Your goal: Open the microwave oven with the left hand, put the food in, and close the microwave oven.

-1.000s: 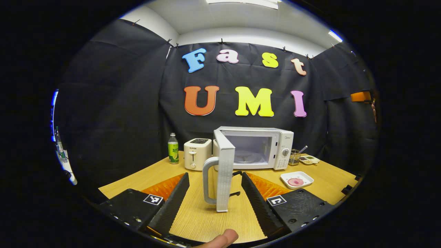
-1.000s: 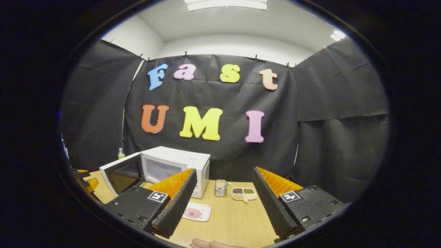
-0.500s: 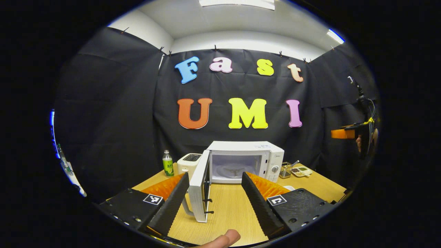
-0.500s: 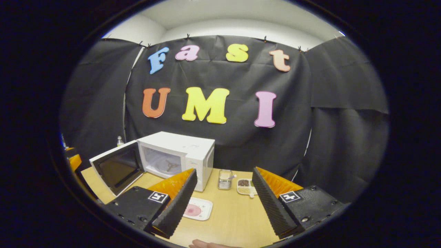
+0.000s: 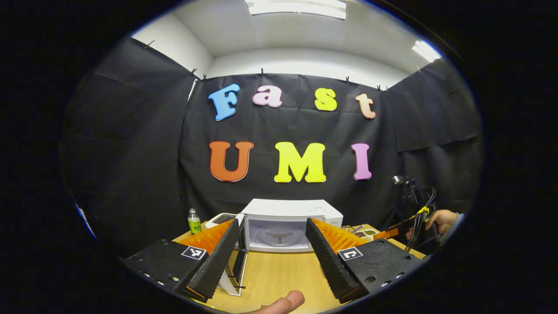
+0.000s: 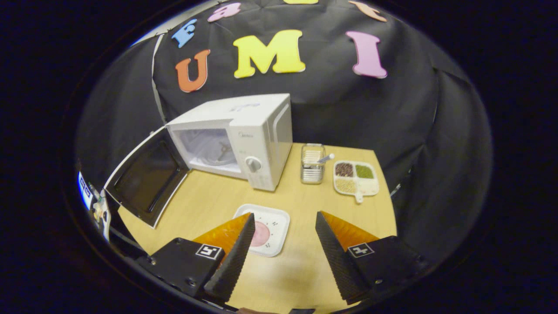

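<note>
The white microwave (image 5: 301, 208) stands at the back of the wooden table, its door (image 5: 234, 271) swung wide to the left and its cavity with the turntable exposed. My left gripper (image 5: 272, 221) is open in front of the cavity, holding nothing. In the right gripper view the microwave (image 6: 257, 126) sits at the left with its door (image 6: 148, 179) fully open. A white square plate (image 6: 279, 218) with a round pink piece of food (image 6: 261, 234) lies just ahead of my right gripper (image 6: 284, 216). That gripper is open above the plate's right side.
A glass jar of sticks (image 6: 312, 164) and a divided dish of grains (image 6: 355, 176) stand right of the microwave. A green bottle (image 5: 194, 221) and a toaster (image 5: 220, 219) stand to its left. A hand (image 5: 440, 218) holds the other gripper at the far right.
The microwave door has swung from half open to wide open. My left gripper has drawn back from it. My right gripper has tilted down and moved over the plate.
</note>
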Demonstrator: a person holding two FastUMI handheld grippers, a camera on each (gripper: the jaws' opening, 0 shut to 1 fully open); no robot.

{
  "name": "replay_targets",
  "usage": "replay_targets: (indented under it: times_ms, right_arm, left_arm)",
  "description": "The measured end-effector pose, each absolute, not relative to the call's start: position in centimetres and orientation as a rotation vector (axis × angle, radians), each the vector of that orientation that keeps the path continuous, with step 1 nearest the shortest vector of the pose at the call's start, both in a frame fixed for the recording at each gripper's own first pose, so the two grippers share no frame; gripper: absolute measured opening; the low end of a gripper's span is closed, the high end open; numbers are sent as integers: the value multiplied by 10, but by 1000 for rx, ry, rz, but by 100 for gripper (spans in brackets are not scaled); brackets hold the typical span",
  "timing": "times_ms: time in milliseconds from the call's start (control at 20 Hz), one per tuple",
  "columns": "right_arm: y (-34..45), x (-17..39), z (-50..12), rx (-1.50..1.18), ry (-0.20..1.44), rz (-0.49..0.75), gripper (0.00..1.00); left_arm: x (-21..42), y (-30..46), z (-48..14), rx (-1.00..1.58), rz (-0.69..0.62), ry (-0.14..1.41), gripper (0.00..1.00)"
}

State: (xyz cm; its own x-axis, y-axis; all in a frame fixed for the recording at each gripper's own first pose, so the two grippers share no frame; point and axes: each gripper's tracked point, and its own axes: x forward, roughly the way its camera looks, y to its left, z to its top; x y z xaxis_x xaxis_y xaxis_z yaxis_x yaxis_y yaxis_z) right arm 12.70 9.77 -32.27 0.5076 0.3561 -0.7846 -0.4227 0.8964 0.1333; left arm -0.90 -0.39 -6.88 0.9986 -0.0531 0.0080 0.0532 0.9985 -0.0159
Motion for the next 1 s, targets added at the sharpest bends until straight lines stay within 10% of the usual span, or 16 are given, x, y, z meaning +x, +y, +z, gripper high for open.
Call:
replay_targets:
  times_ms: [300, 800, 900, 1000]
  right_arm:
    - [108, 131, -419, 34, 1256, 542, 58]
    - [111, 131, -490, 115, 1490, 580, 32]
    - [107, 129, -501, 102, 1537, 583, 2]
    - [109, 132, -504, 137, 1570, 585, 0]
  left_arm:
    - [2, -3, -70, -21, -33, 2, 93]
    - [25, 14, -102, -5, 30, 73, 93]
    - [26, 17, -110, -2, 43, 103, 94]
    - [24, 17, -112, -5, 48, 105, 94]
